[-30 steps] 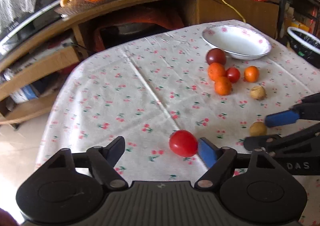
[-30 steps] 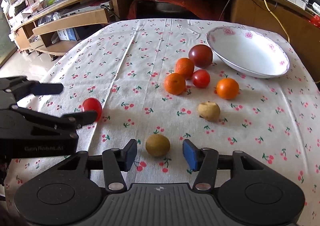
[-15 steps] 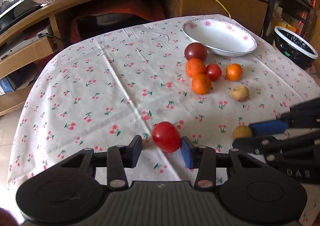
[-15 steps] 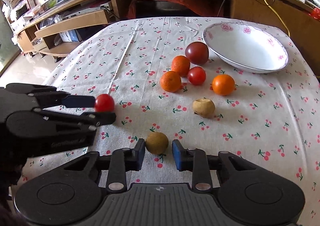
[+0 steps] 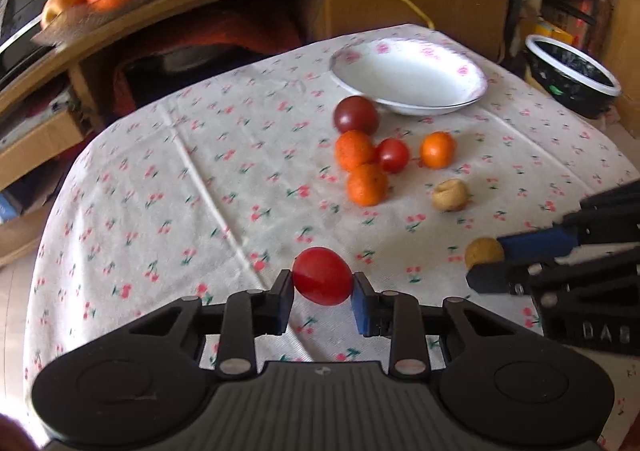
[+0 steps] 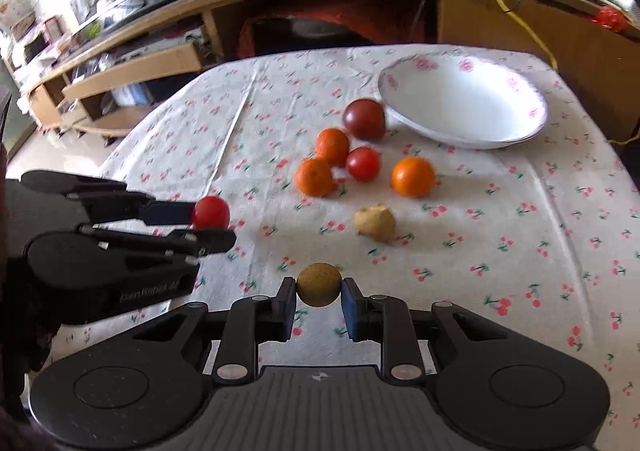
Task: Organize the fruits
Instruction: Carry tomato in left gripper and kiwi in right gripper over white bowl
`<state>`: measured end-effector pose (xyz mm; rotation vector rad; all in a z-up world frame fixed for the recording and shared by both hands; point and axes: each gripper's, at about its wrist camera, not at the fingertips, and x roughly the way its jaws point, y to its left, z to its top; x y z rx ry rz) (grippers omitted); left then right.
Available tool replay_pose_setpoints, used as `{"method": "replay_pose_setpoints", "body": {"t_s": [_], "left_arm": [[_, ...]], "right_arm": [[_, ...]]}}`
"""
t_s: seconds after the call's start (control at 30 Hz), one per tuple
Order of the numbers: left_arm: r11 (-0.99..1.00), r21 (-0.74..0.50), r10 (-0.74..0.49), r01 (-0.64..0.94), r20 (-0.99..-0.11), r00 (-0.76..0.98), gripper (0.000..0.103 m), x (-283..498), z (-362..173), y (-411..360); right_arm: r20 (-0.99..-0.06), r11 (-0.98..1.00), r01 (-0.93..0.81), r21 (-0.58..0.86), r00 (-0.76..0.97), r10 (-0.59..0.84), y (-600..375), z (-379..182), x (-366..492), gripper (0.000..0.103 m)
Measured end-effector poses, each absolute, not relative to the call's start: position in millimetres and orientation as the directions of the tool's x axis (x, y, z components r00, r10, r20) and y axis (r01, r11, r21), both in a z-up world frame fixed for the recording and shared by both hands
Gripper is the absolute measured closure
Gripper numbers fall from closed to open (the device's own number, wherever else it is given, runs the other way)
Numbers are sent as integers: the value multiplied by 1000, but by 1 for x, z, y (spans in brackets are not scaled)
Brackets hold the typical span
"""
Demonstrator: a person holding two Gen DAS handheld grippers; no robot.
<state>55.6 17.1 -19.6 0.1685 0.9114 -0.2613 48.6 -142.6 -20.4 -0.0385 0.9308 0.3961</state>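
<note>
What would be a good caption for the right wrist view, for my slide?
Right gripper shut on a round brown fruit, left gripper holding a red tomato, white bowl waiting behind.

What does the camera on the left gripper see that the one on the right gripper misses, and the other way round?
Only the left wrist view shows the black basin past the table's edge. Only the right wrist view shows the low wooden shelves and pale floor at left. Both show the white bowl, the loose fruit cluster, the cherry-print tablecloth, the left gripper shut on a red tomato, and the right gripper shut on a brown round fruit.
</note>
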Motion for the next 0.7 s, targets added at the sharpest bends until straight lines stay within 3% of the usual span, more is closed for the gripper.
{"method": "replay_pose_setpoints", "body": {"t_s": [0.27,0.7], "left_arm": [[930,-42,-257,364,-784,565,64,81,-6,-2],[906,-68,-322,418,-750,577,64,151,9,-39]], "right_arm": [[-776,952,-263,155,564,282,-165,-11,68,84],[-752,969,-223,109,618,227,-186,5,132,83]]}}
